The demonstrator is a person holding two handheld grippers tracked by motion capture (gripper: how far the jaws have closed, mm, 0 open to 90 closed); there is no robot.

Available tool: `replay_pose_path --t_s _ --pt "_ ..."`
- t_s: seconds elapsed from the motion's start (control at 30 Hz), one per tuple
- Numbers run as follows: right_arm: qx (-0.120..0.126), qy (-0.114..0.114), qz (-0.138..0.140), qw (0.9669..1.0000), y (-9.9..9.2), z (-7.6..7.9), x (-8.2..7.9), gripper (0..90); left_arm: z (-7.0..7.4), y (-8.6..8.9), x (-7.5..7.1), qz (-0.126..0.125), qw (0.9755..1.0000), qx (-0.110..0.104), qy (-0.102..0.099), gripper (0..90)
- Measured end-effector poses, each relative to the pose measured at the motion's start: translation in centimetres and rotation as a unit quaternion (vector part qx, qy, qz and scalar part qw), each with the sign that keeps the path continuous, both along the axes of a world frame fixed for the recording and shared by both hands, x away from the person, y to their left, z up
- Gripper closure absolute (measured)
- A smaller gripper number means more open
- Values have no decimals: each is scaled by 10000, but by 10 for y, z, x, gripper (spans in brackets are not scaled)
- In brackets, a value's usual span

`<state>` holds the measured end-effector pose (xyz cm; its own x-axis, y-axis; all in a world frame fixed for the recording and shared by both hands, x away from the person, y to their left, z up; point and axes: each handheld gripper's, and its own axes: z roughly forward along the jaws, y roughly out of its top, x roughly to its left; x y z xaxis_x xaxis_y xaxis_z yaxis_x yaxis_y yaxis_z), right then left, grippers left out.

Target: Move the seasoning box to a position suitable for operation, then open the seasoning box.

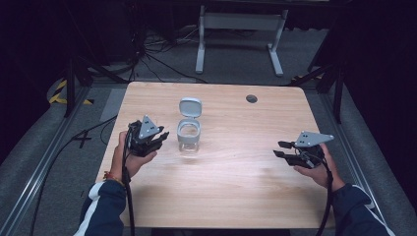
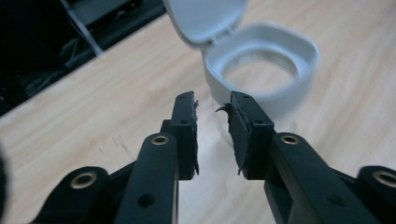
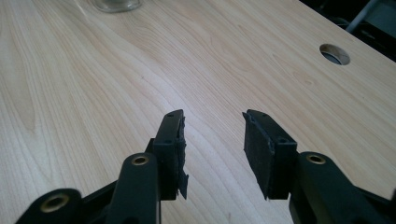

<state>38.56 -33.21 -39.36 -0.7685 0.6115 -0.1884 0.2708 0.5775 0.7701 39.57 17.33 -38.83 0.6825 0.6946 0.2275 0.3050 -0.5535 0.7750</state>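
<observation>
Pale matt wood-grain table (image 1: 236, 187), clear glass jar (image 1: 189, 144), grey plastic flip lid (image 1: 190, 107)

I'm in a lab or recording studio: black curtains all round, cables (image 1: 147, 59) across grey carpet at 11 o'clock, hazard tape (image 1: 60, 91) at 9, metal floor rails (image 1: 46, 162) flanking my pale wooden surface (image 1: 236, 187), a white stand (image 1: 240, 37) at 12.

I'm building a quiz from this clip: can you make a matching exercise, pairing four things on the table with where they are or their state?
Things:
1. flip lid
2. left gripper
3. right gripper
4. cable hole

Place or state:
A. far right part of the wooden table
B. open, jaws pointing at bare wood
C. swung up and open
D. close beside the clear jar

Pairs: 1-C, 2-D, 3-B, 4-A
</observation>
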Motion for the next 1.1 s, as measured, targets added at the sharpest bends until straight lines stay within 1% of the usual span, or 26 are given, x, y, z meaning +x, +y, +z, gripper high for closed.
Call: replay_pose_path --t_s 0.03,0.07,0.1,0.17,0.2,0.23,0.3,0.37,0.43,0.47,0.53,0.6,0.67,0.73,0.77,0.8,0.87,0.9,0.93,0.97,1.0,1.03,1.1 --pt "52 6 -43 10000 -2 -1 -2 552 -5 2 -6 -7 9999 123 30 685" --pt "52 6 -43 10000 -2 -1 -2 552 -7 3 -9 -17 9998 170 67 685" --pt "60 34 -53 10000 -2 -2 -3 534 -11 5 -14 -5 9997 236 80 677" --pt "39 22 -89 10000 -2 -4 -6 510 -22 12 -25 47 9994 261 225 651" --pt "34 32 -75 10000 -3 -5 -8 499 -25 14 -28 62 9992 286 268 637" --pt "29 4 -67 10000 -3 -6 -9 494 -30 16 -31 83 9988 311 363 631" --pt "-20 -1 -97 10000 -4 -9 -12 486 -38 20 -37 113 9977 516 435 614" --pt "10 30 -93 10000 -7 -12 -16 480 -45 26 -41 164 9975 429 528 590" --pt "-47 60 -122 9999 -9 -16 -20 475 -49 30 -43 210 9971 451 577 563" --pt "-45 65 -123 9999 -11 -18 -22 474 -52 32 -44 254 9970 410 609 546" --pt "-71 128 -135 9998 -15 -24 -26 465 -58 35 -45 349 9961 426 695 497" --pt "-138 192 -196 9995 -20 -30 -30 447 -64 37 -47 325 9950 457 823 465" --pt "-98 293 -282 9991 -28 -36 -34 440 -67 39 -48 253 9947 406 911 432" --pt "-156 360 -373 9985 -34 -41 -39 429 -71 41 -49 273 9952 243 908 404" --pt "-173 380 -400 9983 -38 -44 -41 422 -72 43 -50 253 9951 243 925 397" --pt "-177 385 -430 9982 -41 -46 -44 421 -74 44 -51 253 9950 182 944 385" --pt "-199 437 -517 9975 -48 -51 -49 406 -77 45 -53 275 9945 176 997 377" --pt "-202 496 -564 9970 -50 -53 -50 381 -80 45 -54 232 9941 204 1043 353" --pt "-247 449 -629 9967 -53 -55 -53 369 -82 46 -55 212 9943 191 1031 329" --pt "-267 422 -679 9964 -56 -57 -56 367 -83 47 -56 208 9942 91 1053 316" --pt "-257 496 -710 9959 -58 -59 -58 358 -84 48 -57 220 9937 47 1095 300" --pt "-241 573 -734 9954 -61 -60 -60 341 -85 49 -57 222 9939 17 1078 274" --pt "-242 612 -808 9946 -65 -64 -63 324 -87 53 -57 259 9932 -110 1133 232"
